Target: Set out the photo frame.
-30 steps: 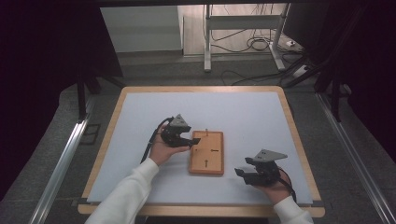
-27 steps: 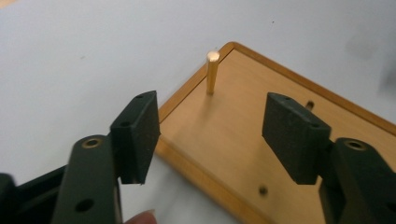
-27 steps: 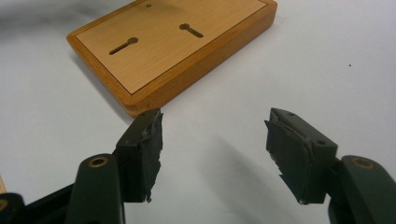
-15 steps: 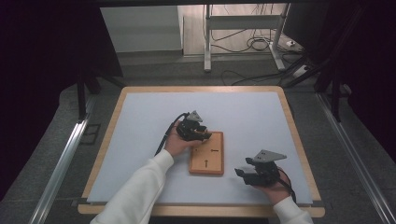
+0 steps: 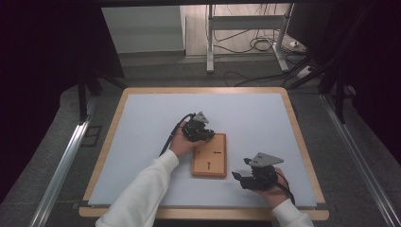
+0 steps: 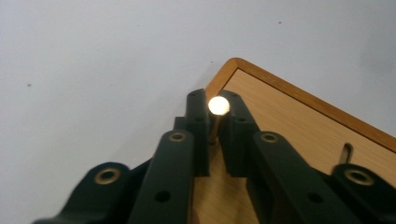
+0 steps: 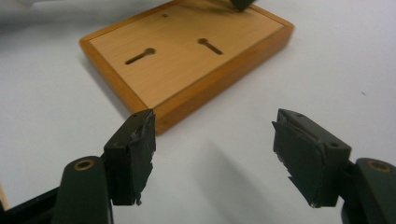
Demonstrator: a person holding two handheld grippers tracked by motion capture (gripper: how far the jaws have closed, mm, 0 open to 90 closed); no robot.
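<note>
A flat wooden board (image 5: 210,156) with two keyhole slots lies on the white mat. My left gripper (image 5: 205,135) is at the board's far left corner. In the left gripper view the jaws have just been closing and now pinch a thin upright peg (image 6: 218,105) with a bright round head at the board's (image 6: 289,121) corner. My right gripper (image 5: 241,169) rests low on the mat by the board's near right corner. In the right gripper view it (image 7: 212,135) stands open with only bare mat between the pads, and the board (image 7: 187,60) lies just beyond.
The white mat (image 5: 142,142) covers a table with a wooden rim (image 5: 302,142). A person's white-sleeved left arm (image 5: 142,189) reaches in from the bottom. Metal rails run along both sides, and cables and a stand's legs lie on the floor beyond.
The left hand moved right to the board's far left corner and its jaws closed around the peg. The right hand stayed where it was.
</note>
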